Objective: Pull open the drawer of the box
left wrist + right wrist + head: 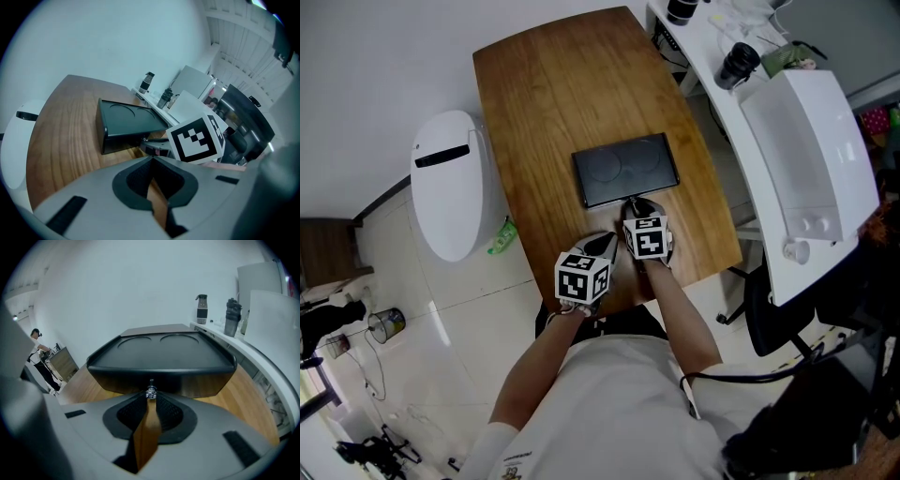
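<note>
A flat black rectangular box with two shallow rings pressed into its lid is seen lying on the brown wooden tabletop, directly ahead of the right tool. In the right gripper view, the right tool is shown with its jaws brought together on a small silvery metal knob, which is pinched at the very tips. The knob is set in the middle of the drawer front, just under the overhanging rim of the box.

The left tool is held just beside the right tool, to its left and a little behind it, apart from the box. In the left gripper view, the jaws of the left tool are seen closed on each other with nothing between them; the box lies ahead of them and the right tool ahead and to the right.

Two dark bottles are seen on a white desk, beyond and to the right of the right tool.
</note>
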Motion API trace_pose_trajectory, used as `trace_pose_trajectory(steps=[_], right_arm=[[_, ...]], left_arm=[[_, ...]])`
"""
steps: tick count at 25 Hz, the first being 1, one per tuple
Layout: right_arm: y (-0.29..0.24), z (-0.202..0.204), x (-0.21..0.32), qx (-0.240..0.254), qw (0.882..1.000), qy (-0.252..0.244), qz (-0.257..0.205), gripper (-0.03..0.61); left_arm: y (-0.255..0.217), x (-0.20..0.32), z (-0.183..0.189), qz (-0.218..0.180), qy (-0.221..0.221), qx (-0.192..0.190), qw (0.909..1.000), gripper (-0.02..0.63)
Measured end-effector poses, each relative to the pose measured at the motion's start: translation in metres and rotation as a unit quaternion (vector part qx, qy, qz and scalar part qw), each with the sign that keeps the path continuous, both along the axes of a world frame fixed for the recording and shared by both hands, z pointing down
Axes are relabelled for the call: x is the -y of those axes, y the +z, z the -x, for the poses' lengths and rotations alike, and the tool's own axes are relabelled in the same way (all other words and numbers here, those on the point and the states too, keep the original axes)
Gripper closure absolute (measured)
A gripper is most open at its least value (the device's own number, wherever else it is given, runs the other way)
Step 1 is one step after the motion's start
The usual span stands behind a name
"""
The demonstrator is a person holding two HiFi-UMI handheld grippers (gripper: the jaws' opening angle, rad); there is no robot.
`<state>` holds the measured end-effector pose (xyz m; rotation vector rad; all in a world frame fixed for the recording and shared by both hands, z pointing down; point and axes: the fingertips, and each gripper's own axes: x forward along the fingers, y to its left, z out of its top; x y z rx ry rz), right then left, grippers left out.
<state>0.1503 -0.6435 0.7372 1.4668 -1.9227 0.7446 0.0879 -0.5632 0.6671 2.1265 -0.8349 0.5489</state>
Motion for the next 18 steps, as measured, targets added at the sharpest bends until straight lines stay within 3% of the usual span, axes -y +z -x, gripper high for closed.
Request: trace_pose_trajectory(steps=[18], right_arm=[[0.003, 0.001, -0.003, -0.006, 1.000, -0.018, 0.010, 0.525]], left_arm=[[-0.008, -0.002, 0.017, -0.006, -0.040, -0.002, 0.9992, 0.612]])
